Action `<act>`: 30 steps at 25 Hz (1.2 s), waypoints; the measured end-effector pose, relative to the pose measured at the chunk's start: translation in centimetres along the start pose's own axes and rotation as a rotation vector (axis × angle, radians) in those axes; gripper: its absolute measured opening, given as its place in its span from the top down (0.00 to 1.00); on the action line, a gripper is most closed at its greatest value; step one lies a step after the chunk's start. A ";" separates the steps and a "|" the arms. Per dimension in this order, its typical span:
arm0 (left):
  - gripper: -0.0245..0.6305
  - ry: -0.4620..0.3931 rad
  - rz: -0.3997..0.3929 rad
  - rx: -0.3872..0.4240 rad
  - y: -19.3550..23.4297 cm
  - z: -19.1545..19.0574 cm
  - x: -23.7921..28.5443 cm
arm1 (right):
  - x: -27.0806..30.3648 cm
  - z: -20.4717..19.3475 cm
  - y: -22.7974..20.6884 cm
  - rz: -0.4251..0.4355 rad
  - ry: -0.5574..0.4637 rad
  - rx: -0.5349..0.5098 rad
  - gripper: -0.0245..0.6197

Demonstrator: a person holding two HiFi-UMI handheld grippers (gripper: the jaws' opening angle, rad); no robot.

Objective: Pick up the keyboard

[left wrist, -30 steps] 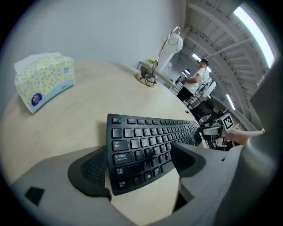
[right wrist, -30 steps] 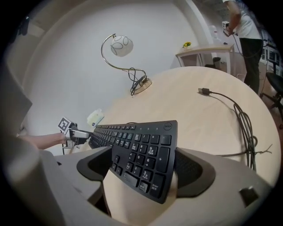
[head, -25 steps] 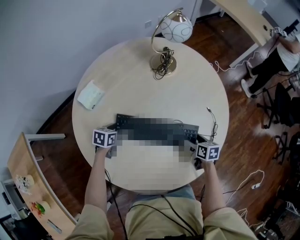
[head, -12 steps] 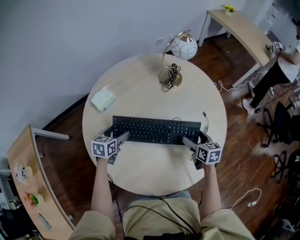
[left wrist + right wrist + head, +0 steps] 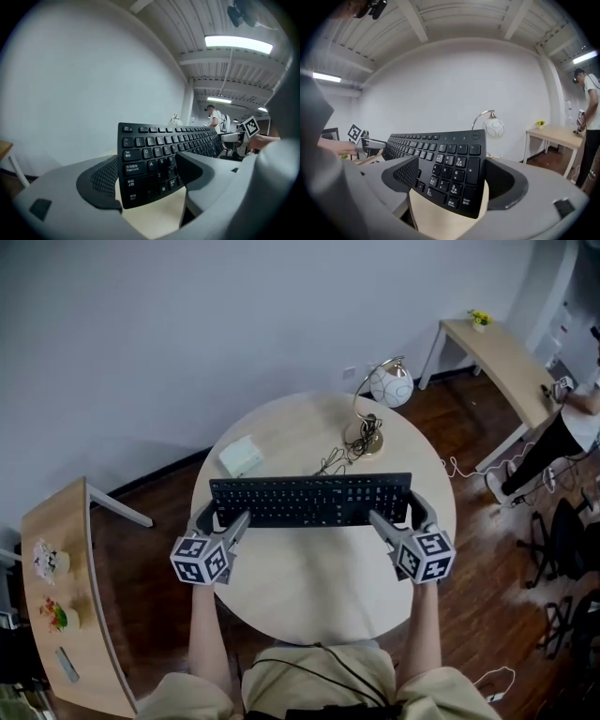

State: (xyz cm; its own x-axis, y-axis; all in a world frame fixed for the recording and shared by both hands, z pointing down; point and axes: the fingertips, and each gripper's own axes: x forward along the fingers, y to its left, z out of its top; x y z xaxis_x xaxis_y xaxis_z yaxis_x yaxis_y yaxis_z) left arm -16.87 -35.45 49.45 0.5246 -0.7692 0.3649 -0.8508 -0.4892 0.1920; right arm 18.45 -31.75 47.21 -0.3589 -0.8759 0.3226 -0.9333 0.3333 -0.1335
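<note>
A black keyboard (image 5: 309,500) hangs level above the round table (image 5: 319,596), gripped at both ends. My left gripper (image 5: 217,514) has its left end between the jaws, which are closing; in the left gripper view the pads sit on either side of the keyboard (image 5: 164,145), with the left gripper (image 5: 147,173) clamped on it. My right gripper (image 5: 403,507) is shut on the number-pad end. In the right gripper view the keyboard (image 5: 440,159) runs off to the left from the right gripper (image 5: 452,180).
A desk lamp (image 5: 384,395) with a white globe stands at the table's far edge, a cable (image 5: 333,463) coiled near its base. A white packet (image 5: 242,456) lies far left. A side desk (image 5: 56,587) stands left, another desk (image 5: 497,362) and a person (image 5: 562,427) right.
The keyboard lay on the table with both grippers at its ends. Both grippers have since risen together, lifting it clear of the tabletop.
</note>
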 end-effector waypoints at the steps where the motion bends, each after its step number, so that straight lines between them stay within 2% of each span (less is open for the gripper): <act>1: 0.39 -0.031 0.021 0.016 0.1 1.1 -1.0 | -0.3 1.4 0.7 0.003 -0.031 -0.021 0.26; 9: 0.39 -0.264 0.124 0.160 -0.5 8.8 -7.9 | -3.7 8.9 4.6 0.036 -0.256 -0.100 0.26; 13: 0.39 -0.352 0.149 0.205 -1.8 11.2 -9.9 | -5.8 12.1 5.1 0.000 -0.367 -0.145 0.26; 17: 0.39 -0.425 0.167 0.217 -3.2 12.5 -11.2 | -7.9 14.6 5.3 -0.033 -0.450 -0.168 0.26; 23: 0.39 -0.490 0.189 0.262 -3.6 13.5 -12.0 | -8.2 15.2 5.3 -0.069 -0.490 -0.158 0.26; 30: 0.39 -0.470 0.204 0.291 -4.0 13.9 -12.6 | -8.0 13.1 4.7 -0.096 -0.457 -0.131 0.29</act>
State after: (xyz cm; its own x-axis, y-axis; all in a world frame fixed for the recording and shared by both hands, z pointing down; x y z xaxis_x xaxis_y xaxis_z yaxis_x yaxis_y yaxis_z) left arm -19.59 -29.50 31.46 0.3651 -0.9268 -0.0876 -0.9273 -0.3538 -0.1220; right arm 17.09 -27.75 31.68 -0.2576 -0.9587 -0.1207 -0.9659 0.2589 0.0051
